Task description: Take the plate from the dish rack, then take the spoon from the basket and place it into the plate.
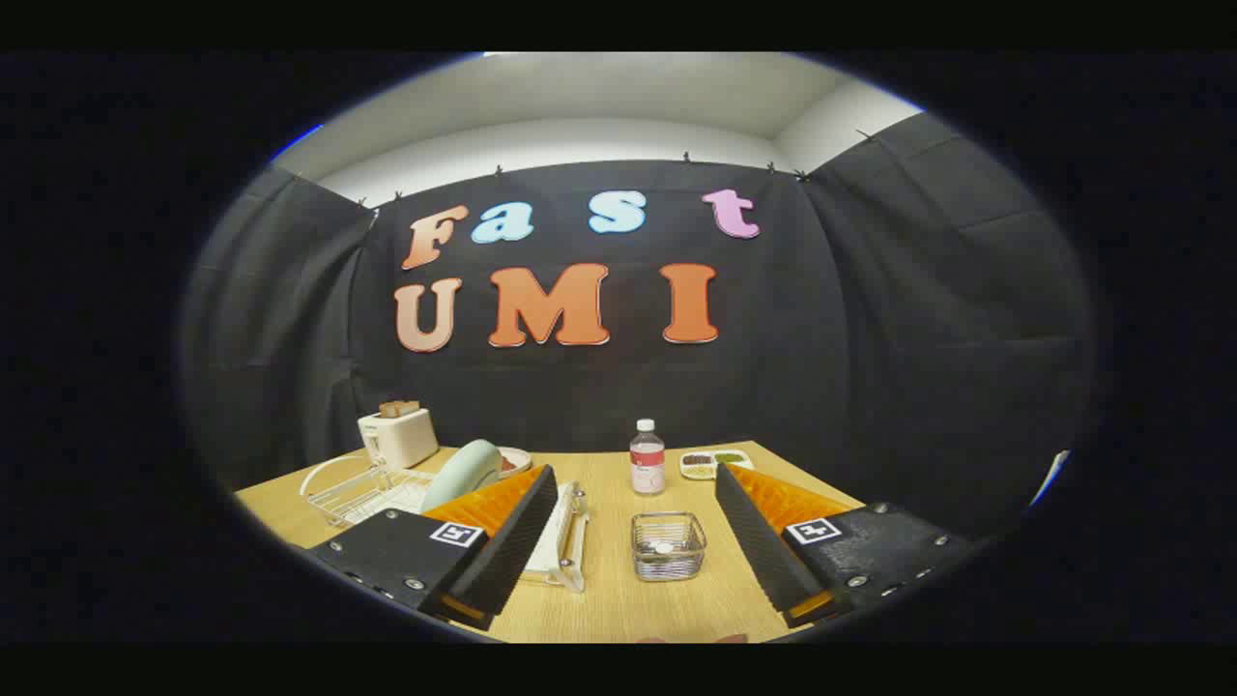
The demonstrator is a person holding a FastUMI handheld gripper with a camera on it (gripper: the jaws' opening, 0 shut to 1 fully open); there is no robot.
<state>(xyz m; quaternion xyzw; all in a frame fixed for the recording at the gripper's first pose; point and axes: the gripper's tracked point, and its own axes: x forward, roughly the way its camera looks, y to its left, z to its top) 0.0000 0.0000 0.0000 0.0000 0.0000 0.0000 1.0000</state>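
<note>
Tongs (pixel 628 541): wide open, gripping nothing.
Basket (pixel 668 546): on the tabletop (pixel 618 599) between the fingers.
Plate (pixel 462 474): upright in the dish rack (pixel 353 488) (beyond the left finger).

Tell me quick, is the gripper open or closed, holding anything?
Gripper: open, holding nothing; the small wire mesh basket sits on the light wooden table between its spread fingers, untouched.

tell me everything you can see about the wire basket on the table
The wire basket is small, squarish and made of thin shiny metal wires, open at the top. It stands upright on the wooden table, just ahead of the open gripper, in front of the bottle. Something pale lies inside; too small to identify. Nothing grips it.
</note>
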